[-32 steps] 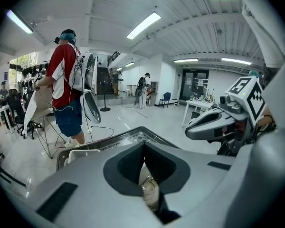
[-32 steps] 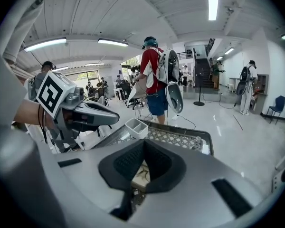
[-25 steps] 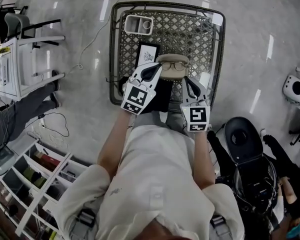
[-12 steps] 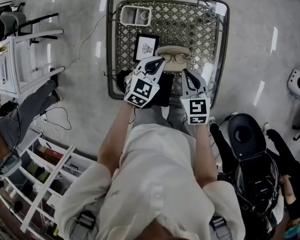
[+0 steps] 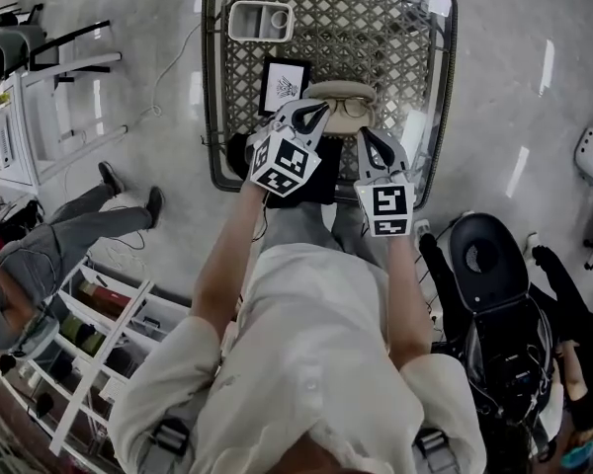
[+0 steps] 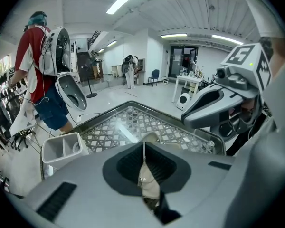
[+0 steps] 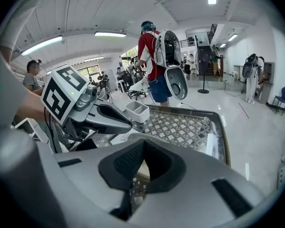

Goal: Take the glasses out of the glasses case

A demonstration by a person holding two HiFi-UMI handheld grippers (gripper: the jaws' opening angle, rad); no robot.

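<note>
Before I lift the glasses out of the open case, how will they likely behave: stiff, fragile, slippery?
The glasses have a thin frame, so they are probably light and fragile. Their lenses look smooth, likely slippery; the frame seems the safer hold. The small case seems to rest freely on the lattice table, so it may lift along.

The person wears a pale cream shirt with short, loose sleeves and grey trousers. Dark straps with buckles sit low on the shirt at each side. The left gripper and the right gripper are smooth, light grey moulded shells with black parts along the top. Each carries a white cube printed with black square markers. In the gripper views, black ribbed pads line the jaws, forming a dark V-shaped notch in the grey shell.
</note>
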